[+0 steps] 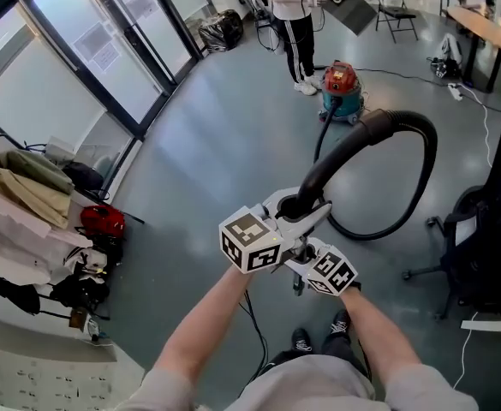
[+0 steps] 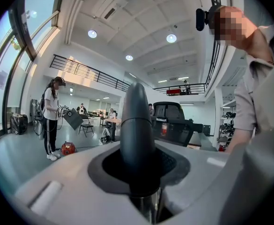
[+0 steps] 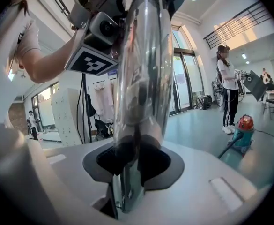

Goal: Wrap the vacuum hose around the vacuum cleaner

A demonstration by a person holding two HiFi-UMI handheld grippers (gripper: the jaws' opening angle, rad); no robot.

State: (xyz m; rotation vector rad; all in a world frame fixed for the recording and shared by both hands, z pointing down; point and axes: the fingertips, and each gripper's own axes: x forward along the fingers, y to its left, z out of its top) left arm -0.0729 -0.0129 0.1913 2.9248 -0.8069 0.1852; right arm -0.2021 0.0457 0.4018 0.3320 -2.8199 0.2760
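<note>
Left tool (image 1: 305,215) is clamped on the curved black plastic end piece (image 2: 136,125) of the black flexible vacuum hose (image 1: 408,135). Its own view shows the jaws tight on either side of that piece. Right tool (image 1: 301,271) sits just below & beside the left one, jaws narrow, gripping the shiny chrome metal tube (image 3: 144,69) that carries on from the end piece. Both tools are close together in front of the person. From them the hose arcs up & to the right, then loops down to the grey floor (image 1: 207,135). The red-lidded teal canister vacuum cleaner (image 1: 342,88) stands well apart on the floor, near a bystander in white top & dark trousers (image 1: 291,7). Hose isn't wrapped round it yet.
</note>
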